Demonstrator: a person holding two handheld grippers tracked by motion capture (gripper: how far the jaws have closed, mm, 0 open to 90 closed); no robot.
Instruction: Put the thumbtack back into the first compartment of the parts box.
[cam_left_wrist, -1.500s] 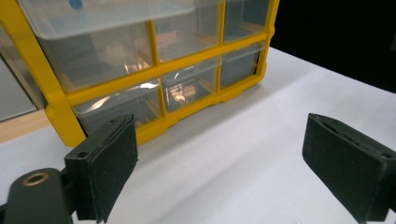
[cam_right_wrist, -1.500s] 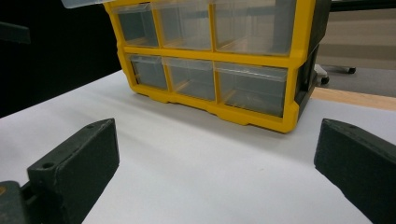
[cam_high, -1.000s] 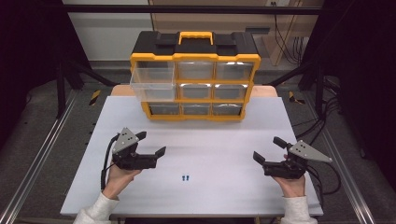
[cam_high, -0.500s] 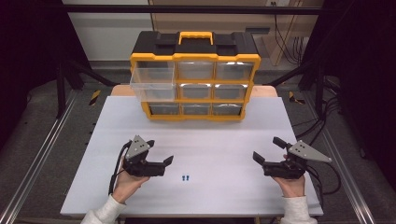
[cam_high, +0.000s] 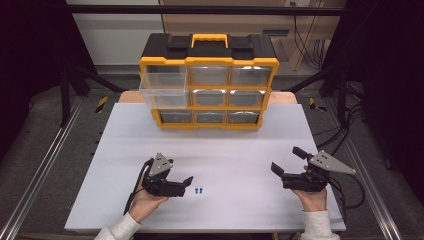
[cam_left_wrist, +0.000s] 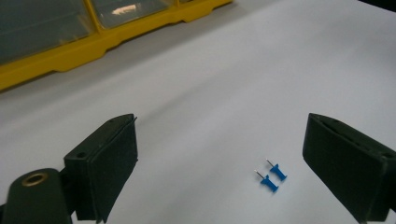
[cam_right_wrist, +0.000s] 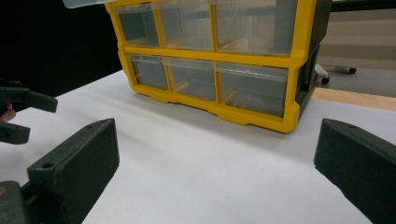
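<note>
Two small blue pushpins (cam_high: 198, 190) lie side by side on the white table near its front edge; in the left gripper view the pushpins (cam_left_wrist: 271, 176) rest just inside the right jaw. My left gripper (cam_high: 186, 186) is open, low over the table, its tips just left of the pins, and its jaws (cam_left_wrist: 223, 140) stand wide apart. My right gripper (cam_high: 288, 160) is open at the front right with nothing between its jaws (cam_right_wrist: 219, 140). A yellow and black drawer organizer (cam_high: 209, 80) stands at the back, its top-left clear drawer (cam_high: 163, 85) pulled out.
The white table top (cam_high: 230, 145) stretches bare between the organizer and the grippers. The organizer's lower drawers (cam_right_wrist: 252, 86) are closed. Metal rails (cam_high: 45, 165) run along the table's sides, and cables (cam_high: 350, 185) trail off at the right.
My left gripper has moved right and toward the front edge, ending right beside the pushpins. The right gripper and the pins have not moved.
</note>
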